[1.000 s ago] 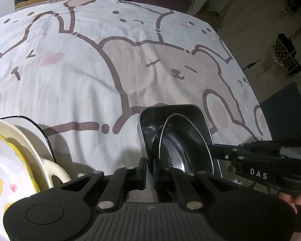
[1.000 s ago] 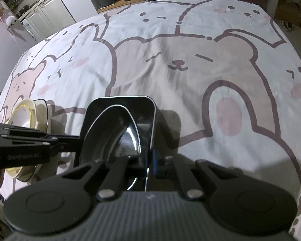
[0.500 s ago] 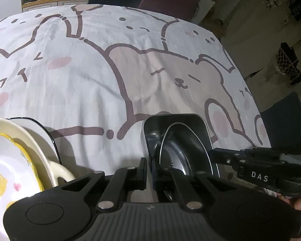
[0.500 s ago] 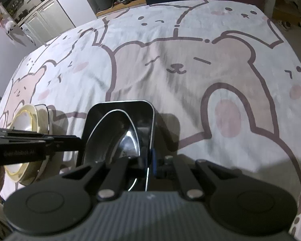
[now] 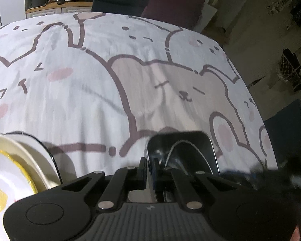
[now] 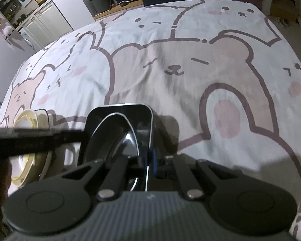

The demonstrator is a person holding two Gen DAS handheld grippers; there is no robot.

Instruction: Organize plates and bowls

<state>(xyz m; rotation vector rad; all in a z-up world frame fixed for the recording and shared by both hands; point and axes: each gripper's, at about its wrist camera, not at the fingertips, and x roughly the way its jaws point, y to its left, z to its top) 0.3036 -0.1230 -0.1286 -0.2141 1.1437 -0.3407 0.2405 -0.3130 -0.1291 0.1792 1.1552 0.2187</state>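
- The left gripper (image 5: 149,170) is keeping its fingers clenched on the left rim of the square metal tray (image 5: 207,140), as a second ago.
- The right gripper (image 6: 150,160) is straddling the tray's right rim (image 6: 150,120); its fingers are opening, and the rim is still between them, pads barely parted.
- A steel bowl (image 6: 118,140) is lying inside the tray, which is sitting on the worktop's bear-print cloth (image 5: 90,100).
- The stack of plates (image 5: 14,160) is standing just to the tray's left, cut off by the frame edge.
- Since the earlier frame, the right gripper in the left view has become a dark blur, and the tray has slid lower.
- The tray's near edge is hidden behind both gripper bodies.
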